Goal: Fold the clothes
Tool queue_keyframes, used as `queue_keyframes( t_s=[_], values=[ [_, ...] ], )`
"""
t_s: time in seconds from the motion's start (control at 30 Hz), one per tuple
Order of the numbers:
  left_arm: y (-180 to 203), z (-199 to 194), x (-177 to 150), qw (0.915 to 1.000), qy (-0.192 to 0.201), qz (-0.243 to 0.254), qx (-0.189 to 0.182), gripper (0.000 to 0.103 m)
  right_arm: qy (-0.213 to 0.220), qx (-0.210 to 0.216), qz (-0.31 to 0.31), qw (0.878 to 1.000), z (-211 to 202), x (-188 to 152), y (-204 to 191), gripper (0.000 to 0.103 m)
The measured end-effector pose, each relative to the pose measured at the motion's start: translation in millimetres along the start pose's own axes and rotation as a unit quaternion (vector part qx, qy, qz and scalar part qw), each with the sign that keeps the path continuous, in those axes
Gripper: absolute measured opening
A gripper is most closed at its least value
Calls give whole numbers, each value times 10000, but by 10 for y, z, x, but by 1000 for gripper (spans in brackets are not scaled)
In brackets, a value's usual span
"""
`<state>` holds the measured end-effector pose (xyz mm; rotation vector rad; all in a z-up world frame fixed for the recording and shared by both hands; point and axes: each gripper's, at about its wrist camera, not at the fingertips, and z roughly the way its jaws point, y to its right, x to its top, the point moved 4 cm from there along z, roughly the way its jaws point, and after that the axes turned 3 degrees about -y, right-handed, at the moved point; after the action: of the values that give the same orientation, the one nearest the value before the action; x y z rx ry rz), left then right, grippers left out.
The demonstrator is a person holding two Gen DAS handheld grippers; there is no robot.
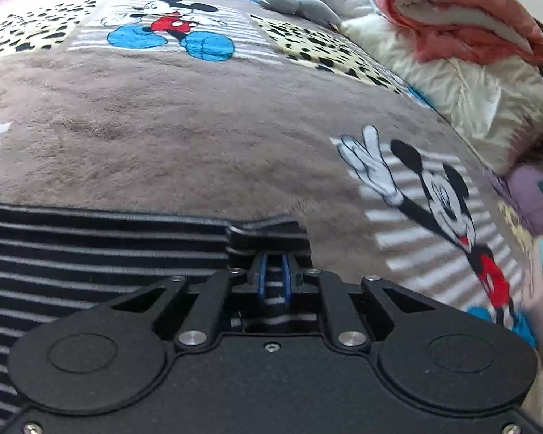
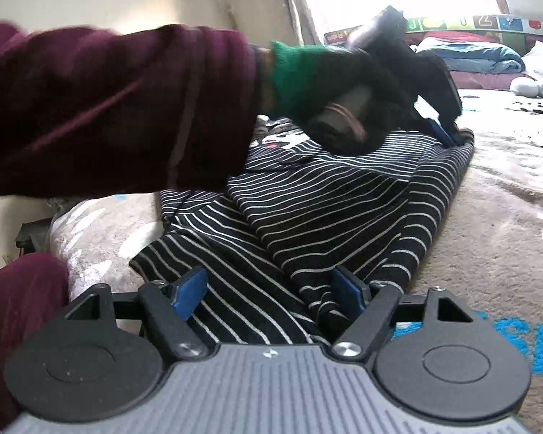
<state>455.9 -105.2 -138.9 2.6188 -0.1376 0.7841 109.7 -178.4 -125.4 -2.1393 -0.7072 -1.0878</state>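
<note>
A black garment with thin white stripes (image 2: 307, 195) lies partly folded on a taupe cartoon-mouse blanket (image 1: 170, 133). In the left wrist view my left gripper (image 1: 274, 275) is shut on the garment's edge (image 1: 90, 253), with striped cloth pinched between its blue pads. In the right wrist view that left gripper (image 2: 449, 133) sits at the garment's far corner, held by a black-gloved hand with a maroon sleeve. My right gripper (image 2: 271, 293) is open, its blue pads (image 2: 190, 291) wide apart over the garment's near end, and holds nothing.
A rolled pink blanket (image 1: 459, 14) and cream bedding (image 1: 463, 86) lie at the right of the bed. A grey soft toy (image 1: 293, 1) sits at the far edge. Folded blue bedding (image 2: 478, 59) lies beyond the garment by a bright window.
</note>
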Motion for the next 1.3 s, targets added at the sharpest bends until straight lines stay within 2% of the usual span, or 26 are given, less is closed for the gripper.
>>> queue_keyframes(
  t_s=[0.1, 0.17, 0.23, 0.37, 0.47, 0.57, 0.73, 0.8, 0.87, 0.93, 1.03, 1.13, 1.23, 1.3],
  values=[
    [-30, -45, 61, 9999, 2, -79, -80, 9, 4, 32, 21, 10000, 8, 0, 8, 78],
    [36, -258, 74, 9994, 309, 16, -136, 9, 14, 34, 21, 10000, 6, 1, 4, 78],
    [105, -492, 29, 9985, 459, 144, -267, 9, 22, 13, -5, 10000, 1, -2, -6, 78],
    [346, -866, -328, 9954, 304, 782, -471, 9, 38, -19, -34, 10000, 1, -7, -17, 78],
    [534, -1141, -617, 9896, 158, 1287, -616, 9, 43, -32, -44, 10000, 1, -6, -14, 78],
    [617, -1100, -924, 9864, -142, 1510, -629, 9, 49, -40, -50, 10000, -1, -3, -8, 78],
    [463, -870, -1148, 9914, -439, 1166, -406, 12, 75, -30, -50, 10000, 1, -1, 0, 78],
    [277, -1120, -1253, 9960, -144, 804, -362, 18, 101, -30, -51, 9999, -5, 0, 2, 78],
    [59, -1453, -1361, 9984, 250, 386, -327, 44, 143, -41, -68, 9999, -17, 2, 2, 78],
    [-162, -1788, -1470, 9975, 643, -34, -292, 48, 198, -27, -74, 9998, -37, 9, 2, 78],
    [-499, -2296, -1635, 9899, 1228, -663, -236, 50, 287, 116, 16, 9995, -107, 39, 15, 78],
    [-918, -2521, -1947, 9785, 1463, -1440, -193, 50, 511, 337, 176, 9980, -291, 100, 19, 77],
    [-1257, -2606, -2225, 9627, 1613, -2157, -255, 50, 948, 195, 431, 9944, -551, 177, 162, 77],
    [-1369, -2615, -2310, 9537, 1744, -2412, -433, 50, 1231, -96, 930, 9880, -654, 184, 386, 77]
  ],
)
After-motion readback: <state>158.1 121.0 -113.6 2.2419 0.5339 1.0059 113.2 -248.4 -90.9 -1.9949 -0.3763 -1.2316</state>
